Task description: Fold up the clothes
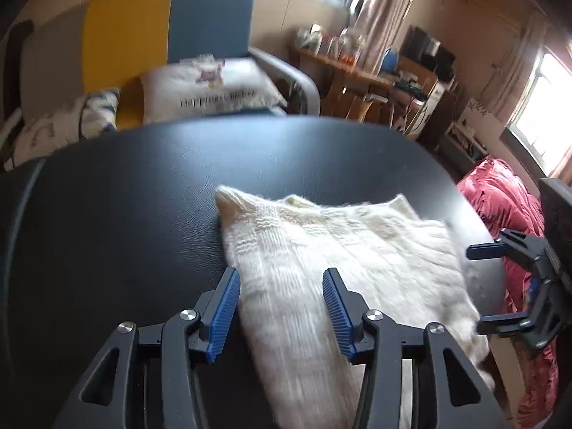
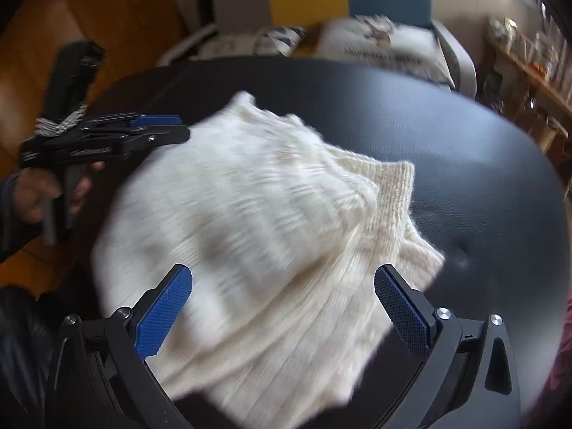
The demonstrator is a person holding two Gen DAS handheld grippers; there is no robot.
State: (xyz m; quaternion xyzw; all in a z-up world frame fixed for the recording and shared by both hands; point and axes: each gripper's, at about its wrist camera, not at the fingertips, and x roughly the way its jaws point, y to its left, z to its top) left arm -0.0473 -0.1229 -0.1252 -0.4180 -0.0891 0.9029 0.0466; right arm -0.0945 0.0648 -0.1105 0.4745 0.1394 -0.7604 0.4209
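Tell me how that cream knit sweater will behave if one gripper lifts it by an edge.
The cream knit sweater will probably droop and unfold: it lies in soft, loose layers. Its fuzzy ribbed knit should grip well. It may slide on the smooth black table.

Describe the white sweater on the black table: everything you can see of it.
The white sweater is a cream, fuzzy ribbed knit, folded into a compact bundle of overlapping layers, with a ribbed edge band turned up on one side. It lies flat on the black table, near its front edge. The left hand-held gripper and right hand-held gripper both sit open at it, holding nothing. Motion blur hides finer detail.
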